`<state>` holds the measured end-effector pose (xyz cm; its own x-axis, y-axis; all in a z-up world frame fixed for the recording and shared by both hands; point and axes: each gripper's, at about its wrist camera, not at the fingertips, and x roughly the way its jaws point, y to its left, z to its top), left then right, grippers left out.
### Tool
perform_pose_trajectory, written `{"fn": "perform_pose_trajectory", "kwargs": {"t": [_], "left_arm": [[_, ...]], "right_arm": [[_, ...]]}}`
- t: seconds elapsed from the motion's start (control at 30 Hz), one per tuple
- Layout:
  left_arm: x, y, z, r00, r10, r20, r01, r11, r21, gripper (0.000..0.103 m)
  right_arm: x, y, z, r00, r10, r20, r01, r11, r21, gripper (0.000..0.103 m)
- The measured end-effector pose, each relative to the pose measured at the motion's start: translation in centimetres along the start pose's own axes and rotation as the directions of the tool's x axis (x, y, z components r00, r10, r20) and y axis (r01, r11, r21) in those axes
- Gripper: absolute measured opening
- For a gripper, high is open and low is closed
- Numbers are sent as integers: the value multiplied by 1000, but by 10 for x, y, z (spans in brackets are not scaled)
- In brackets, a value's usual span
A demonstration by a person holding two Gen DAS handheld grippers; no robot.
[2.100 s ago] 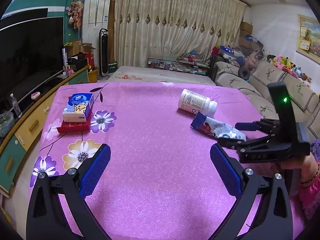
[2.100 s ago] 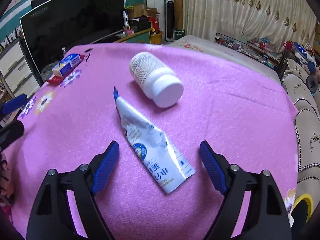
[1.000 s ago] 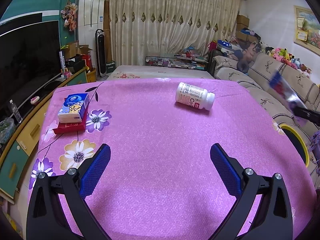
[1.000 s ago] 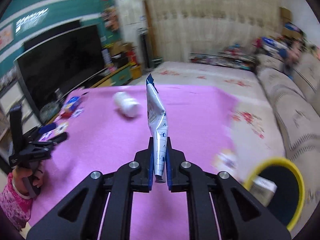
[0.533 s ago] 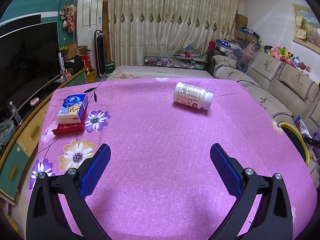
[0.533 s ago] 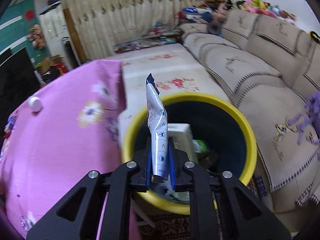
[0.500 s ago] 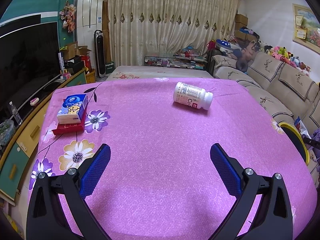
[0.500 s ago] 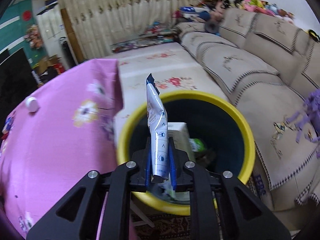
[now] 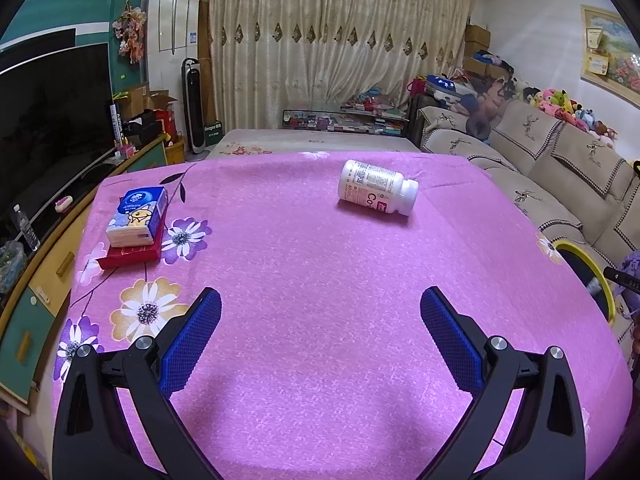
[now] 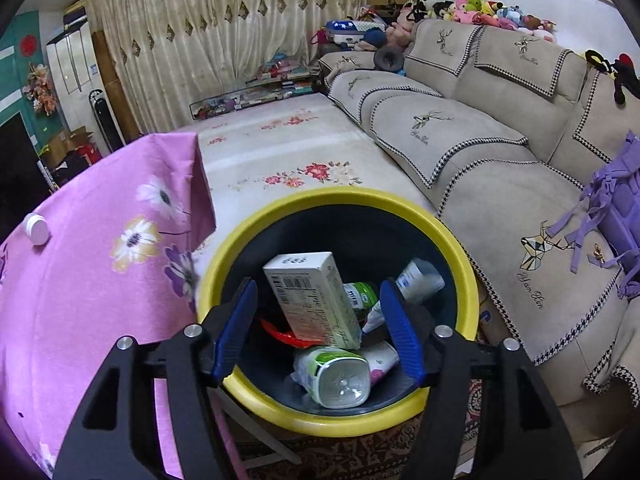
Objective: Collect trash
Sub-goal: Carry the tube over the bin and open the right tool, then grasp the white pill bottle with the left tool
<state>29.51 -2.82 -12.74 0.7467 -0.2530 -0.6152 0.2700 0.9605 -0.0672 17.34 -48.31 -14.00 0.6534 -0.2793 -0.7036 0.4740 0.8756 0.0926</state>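
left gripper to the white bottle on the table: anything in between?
Nothing visible. Only bare pink tablecloth lies between the open left gripper and the white bottle lying on its side; the tissue pack sits off to the left.

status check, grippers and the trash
Right gripper just opened over yellow-rimmed bin, nothing between pads. Left gripper open. White bottle on table, path clear.

Cream curtains (image 9: 336,68) drawn across the far wall, straight ahead of the left hand-held gripper (image 9: 318,322). Dark television (image 9: 48,120) on a low cabinet (image 9: 52,252) off to its left. Beige sofa (image 10: 480,140) beyond the right hand-held gripper (image 10: 316,304), plush toys (image 10: 488,10) lined along the backrest. Pale floral floor mat (image 10: 280,160) ahead. Framed picture (image 9: 610,54) high on the white wall.
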Motion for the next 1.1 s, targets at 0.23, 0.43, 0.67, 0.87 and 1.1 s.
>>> {"fn": "perform_pose_trajectory", "kwargs": {"t": [0.23,0.43,0.67,0.87,1.1], "left_arm": [[7,-16,4,993,-92,-75,93,995,19,98],[34,-37,28,978,-138,-159,154,984,93,98],[95,-54,73,980,-121,-157,156,960,231,98],[141,-47,103,963,-164,-213,209,955,212,98],[176,-47,111,949,-178,-262,234,951,201,98]], "right_arm": [[-9,13,3,999,37,22,-36,999,-28,61],[-17,16,5,997,62,44,-61,998,-23,62],[-16,13,6,997,64,41,-63,998,-17,62],[-14,3,8,998,45,41,-45,999,8,62],[-5,6,10,998,49,25,-49,999,18,62]]}}
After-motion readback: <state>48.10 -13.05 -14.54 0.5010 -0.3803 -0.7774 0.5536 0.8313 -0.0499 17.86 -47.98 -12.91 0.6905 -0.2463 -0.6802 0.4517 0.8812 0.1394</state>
